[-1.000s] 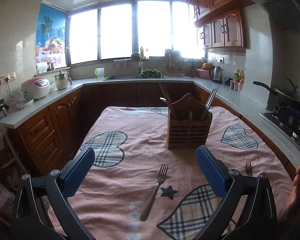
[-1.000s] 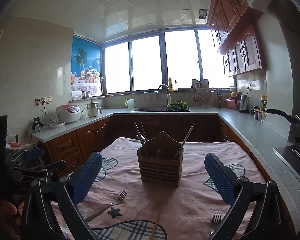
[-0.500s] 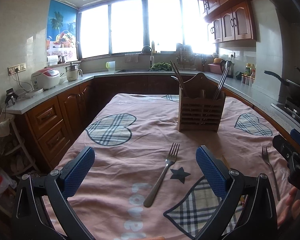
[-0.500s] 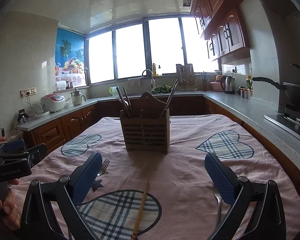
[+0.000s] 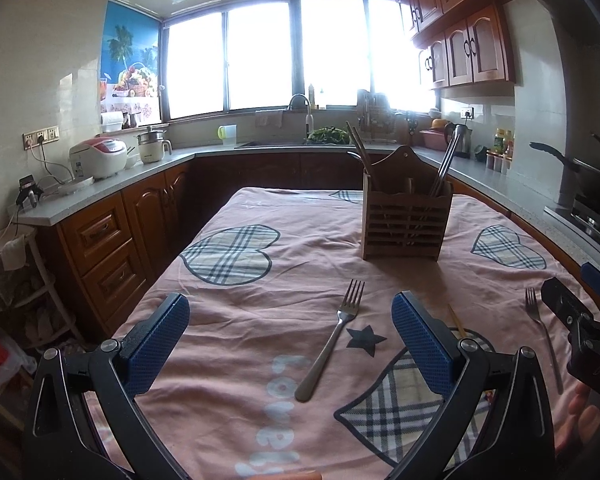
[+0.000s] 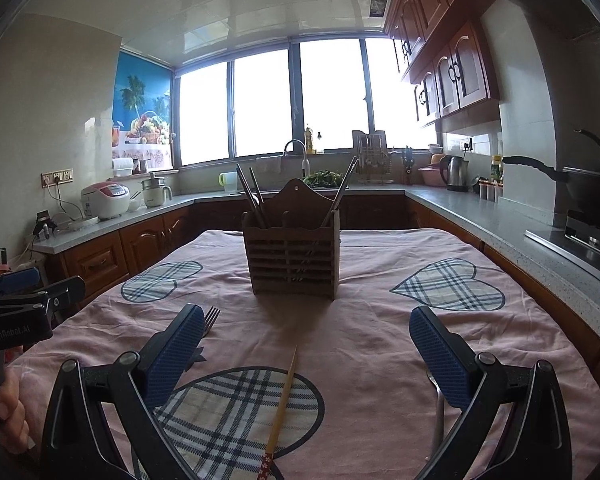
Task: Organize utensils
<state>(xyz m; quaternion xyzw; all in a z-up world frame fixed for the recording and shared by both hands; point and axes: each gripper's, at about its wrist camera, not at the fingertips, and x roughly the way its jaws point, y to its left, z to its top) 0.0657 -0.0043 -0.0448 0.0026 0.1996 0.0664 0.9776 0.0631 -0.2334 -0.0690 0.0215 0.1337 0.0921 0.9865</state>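
Both claws hang wide apart and empty over the pink-clothed surface [image 5: 260, 288]: the left claw [image 5: 290, 334] has a fork [image 5: 332, 340] lying just ahead between its blue pads. The right claw [image 6: 307, 344] has a wooden chopstick [image 6: 283, 396] lying between its pads, and a second fork [image 5: 542, 332] lies under its right pad. Well ahead of both stands the slatted wooden utensil holder [image 6: 292, 256], upright, with chopsticks and metal handles leaning out of it.

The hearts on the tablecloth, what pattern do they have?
The hearts are plaid, cream crossed with dark lines, on the pink tablecloth. Right wrist view shows them best.
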